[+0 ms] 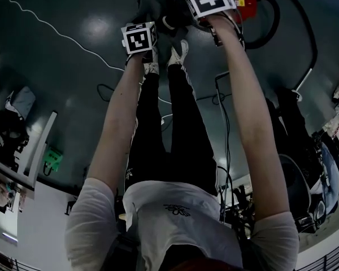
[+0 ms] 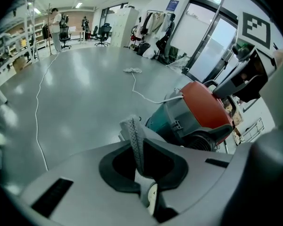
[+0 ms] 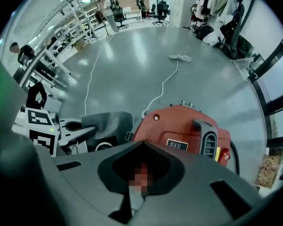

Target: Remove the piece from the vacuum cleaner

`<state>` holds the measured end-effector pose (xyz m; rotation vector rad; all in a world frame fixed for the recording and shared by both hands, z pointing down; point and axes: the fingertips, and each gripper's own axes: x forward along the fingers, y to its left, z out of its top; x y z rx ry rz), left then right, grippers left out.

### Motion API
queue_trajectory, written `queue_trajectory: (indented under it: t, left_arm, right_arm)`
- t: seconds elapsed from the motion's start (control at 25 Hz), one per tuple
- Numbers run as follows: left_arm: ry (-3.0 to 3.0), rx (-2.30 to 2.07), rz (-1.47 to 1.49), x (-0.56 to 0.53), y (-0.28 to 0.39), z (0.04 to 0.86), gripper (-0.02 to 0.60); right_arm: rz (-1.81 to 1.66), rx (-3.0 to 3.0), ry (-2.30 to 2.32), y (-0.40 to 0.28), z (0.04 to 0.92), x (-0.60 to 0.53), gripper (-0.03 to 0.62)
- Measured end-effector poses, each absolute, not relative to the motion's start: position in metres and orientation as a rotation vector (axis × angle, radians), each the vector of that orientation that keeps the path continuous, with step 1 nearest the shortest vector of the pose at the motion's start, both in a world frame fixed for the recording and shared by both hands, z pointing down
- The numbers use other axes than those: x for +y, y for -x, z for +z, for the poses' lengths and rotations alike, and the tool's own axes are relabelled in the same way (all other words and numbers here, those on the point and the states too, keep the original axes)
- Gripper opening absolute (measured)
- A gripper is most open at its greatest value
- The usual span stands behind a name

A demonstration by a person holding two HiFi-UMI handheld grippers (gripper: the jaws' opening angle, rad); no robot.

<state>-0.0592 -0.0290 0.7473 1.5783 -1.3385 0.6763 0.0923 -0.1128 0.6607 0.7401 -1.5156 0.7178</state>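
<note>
Left gripper view: left gripper's fingers together, right gripper's too; vacuum cleaner just beyond both.

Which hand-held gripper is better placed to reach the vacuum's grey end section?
Left, probably: the left hand-held gripper lies beside the grey section, jaws shut, pointing at it. The right hand-held gripper hangs above the red top, also shut.
</note>
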Motion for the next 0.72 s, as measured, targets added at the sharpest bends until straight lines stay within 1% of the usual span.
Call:
queue_trajectory:
  t: [0.32, 0.48, 0.72]
  left_arm:
    - [-1.575, -1.331, 0.697, -0.051, 0.057, 0.759, 0.016]
    - [-1.507, -1.337, 0.668, -0.047, 0.061, 0.769, 0.015]
    - [-1.531, -1.335, 0.705, -0.046, 0.066, 0.772, 0.015]
  right_arm:
    - [0.724, -1.518, -0.704, -0.088, 0.660, -0.115, 0.011]
    - [0.738, -1.501, -0.648, -0.087, 0.661, -0.113, 0.011]
    - [0.749, -1.490, -0.619, -0.084, 0.659, -0.114, 0.011]
